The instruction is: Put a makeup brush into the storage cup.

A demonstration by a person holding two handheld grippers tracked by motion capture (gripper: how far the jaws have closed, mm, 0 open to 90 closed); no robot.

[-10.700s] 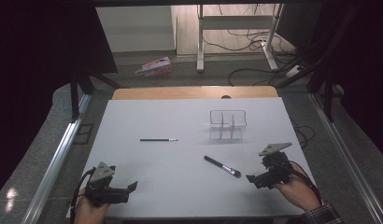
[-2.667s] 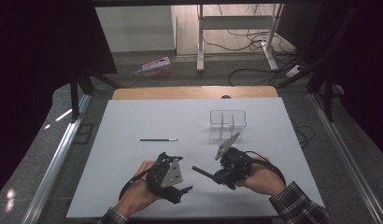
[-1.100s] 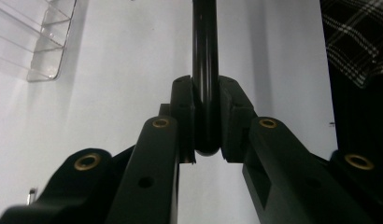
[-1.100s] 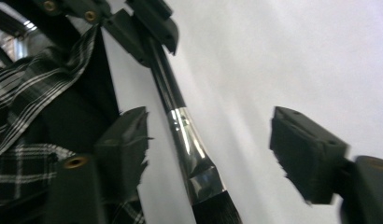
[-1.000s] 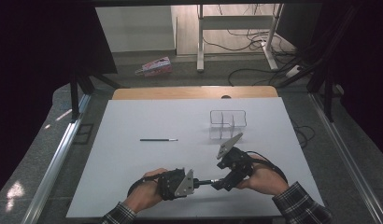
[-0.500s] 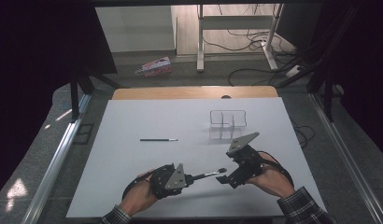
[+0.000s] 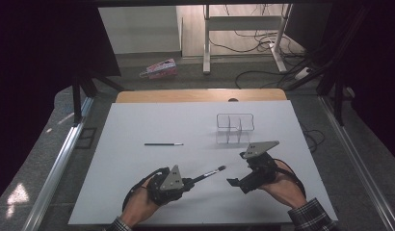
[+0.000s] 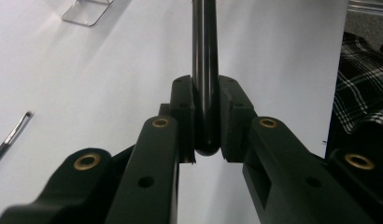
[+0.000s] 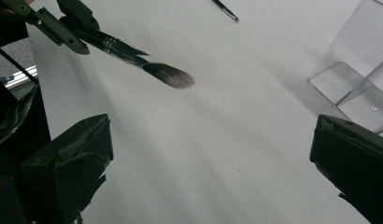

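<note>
- my left gripper (image 7: 191,182) has its fingers (image 8: 182,112) clamped on the butt end of the makeup brush (image 7: 207,173); in the left gripper view the black handle (image 8: 204,70) runs straight up between the two pads, its rounded end sitting just inside them.
- in the high view the brush is held over the near part of the white counter (image 7: 138,120), its long axis slanting away from my left hand toward the right and slightly toward the far edge, bristle tip leading.
- the bristle tip (image 9: 170,75) points at my right gripper (image 7: 234,183), near it but not touching; in the right gripper view the dark tuft shows at upper left, the handle slanting back into the left fingers.
- my right gripper's fingers (image 9: 68,163) are spread wide apart with nothing between them.
- a second, thinner brush (image 7: 163,144) lies flat on the counter farther out, its long axis left to right, well apart from both grippers.
- a clear divided holder (image 7: 235,128) stands upright beyond my right hand.
</note>
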